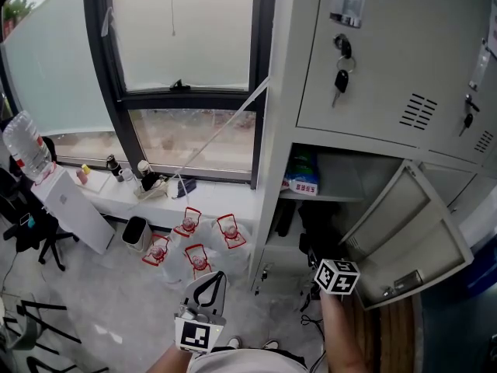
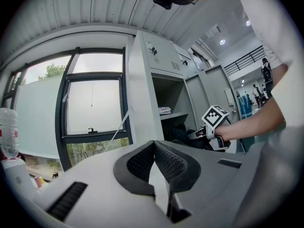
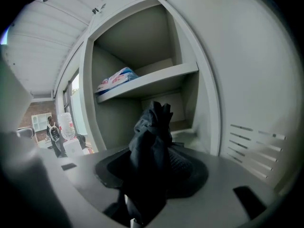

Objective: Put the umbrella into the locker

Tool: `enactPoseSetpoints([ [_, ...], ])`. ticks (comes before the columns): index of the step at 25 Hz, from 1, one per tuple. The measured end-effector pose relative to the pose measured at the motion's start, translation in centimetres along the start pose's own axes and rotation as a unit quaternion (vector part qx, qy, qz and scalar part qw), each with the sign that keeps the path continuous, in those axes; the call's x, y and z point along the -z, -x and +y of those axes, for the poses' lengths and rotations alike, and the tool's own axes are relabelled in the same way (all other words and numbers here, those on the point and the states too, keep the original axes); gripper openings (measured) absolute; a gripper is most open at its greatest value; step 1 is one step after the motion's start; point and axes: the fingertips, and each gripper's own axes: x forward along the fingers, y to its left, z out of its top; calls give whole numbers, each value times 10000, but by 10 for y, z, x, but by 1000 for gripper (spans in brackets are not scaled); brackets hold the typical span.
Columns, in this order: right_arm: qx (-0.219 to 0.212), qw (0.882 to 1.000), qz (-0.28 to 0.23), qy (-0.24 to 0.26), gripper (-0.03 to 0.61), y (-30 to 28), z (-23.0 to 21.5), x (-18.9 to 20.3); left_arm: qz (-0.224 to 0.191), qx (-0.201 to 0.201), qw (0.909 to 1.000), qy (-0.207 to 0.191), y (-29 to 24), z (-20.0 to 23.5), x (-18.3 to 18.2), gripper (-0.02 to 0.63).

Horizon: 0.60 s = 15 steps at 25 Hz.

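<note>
Umbrella (image 3: 151, 127) — lengthwise between closing fingers of right gripper (image 3: 154, 158), pointing toward locker (image 3: 156, 80) — left gripper (image 2: 153, 144) fingers together, empty.

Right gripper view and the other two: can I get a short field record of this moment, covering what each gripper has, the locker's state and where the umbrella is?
right gripper: jaws closing, black umbrella between them
left gripper: jaws together, nothing held, away from the locker
locker: door swung open
shelf: holds a packet
umbrella place: folded, standing up from the jaws at the mouth of the compartment below the shelf
task state: umbrella not yet released
</note>
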Motion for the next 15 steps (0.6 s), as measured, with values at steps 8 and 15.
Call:
enactPoseSetpoints([
  [8, 293, 9994, 143, 69, 171, -27, -16, -2, 125, -25, 9999, 1, 0, 0, 6, 21],
  [15, 448, 9987, 162, 173, 128, -46, -23, -14, 216, -124, 9997, 46, 3, 2, 10, 21],
])
